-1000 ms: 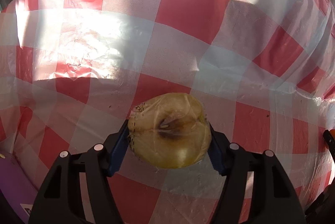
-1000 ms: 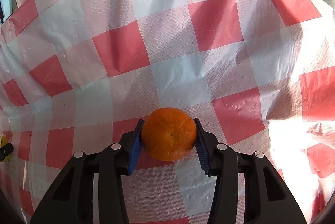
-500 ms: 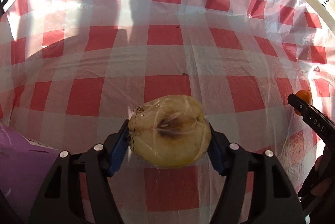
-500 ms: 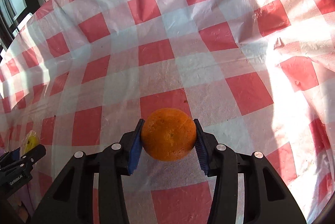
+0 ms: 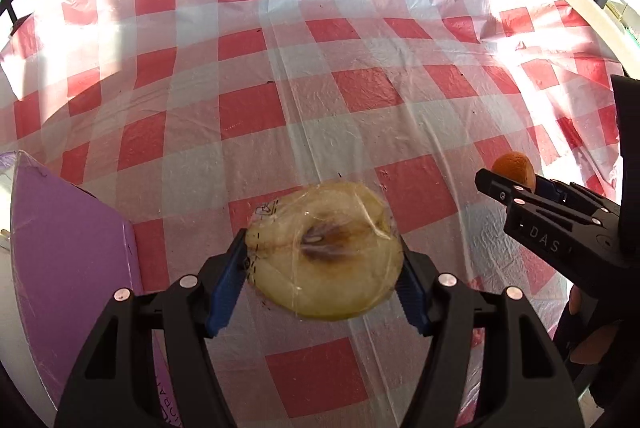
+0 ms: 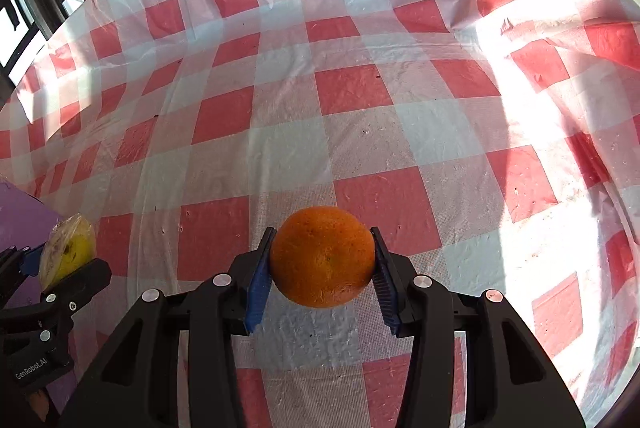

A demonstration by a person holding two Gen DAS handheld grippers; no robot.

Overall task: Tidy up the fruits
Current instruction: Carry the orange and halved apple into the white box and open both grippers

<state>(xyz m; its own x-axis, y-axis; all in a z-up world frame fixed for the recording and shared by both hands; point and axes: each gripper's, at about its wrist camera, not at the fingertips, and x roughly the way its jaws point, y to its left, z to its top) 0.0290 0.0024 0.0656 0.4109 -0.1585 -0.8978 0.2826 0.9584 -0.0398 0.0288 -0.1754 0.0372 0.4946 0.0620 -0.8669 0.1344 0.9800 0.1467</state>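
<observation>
A: What is the left gripper (image 5: 322,274) gripping?

B: Its blue pads are pressing on both sides of a halved pale fruit (image 5: 326,254) wrapped in clear film, cut face up with a brown core. It is hanging clear above the red-and-white checked tablecloth (image 5: 360,88), near the camera.

A: And the right gripper (image 6: 322,278)?

B: It is closing on an orange (image 6: 323,257), one pad touching each side, also lifted over the cloth.

A: Are they showing up in each other's views?

B: Yes. From the left wrist, the other gripper is reaching in at the right edge with the orange peeking above its fingers. From the right wrist, the wrapped fruit is sitting at the far left edge, between black fingers.

A: Anything else lying around?

B: A purple box (image 5: 68,264) is standing at the near left, just beside the left gripper. Sunlight is washing out the cloth on the far right.
</observation>
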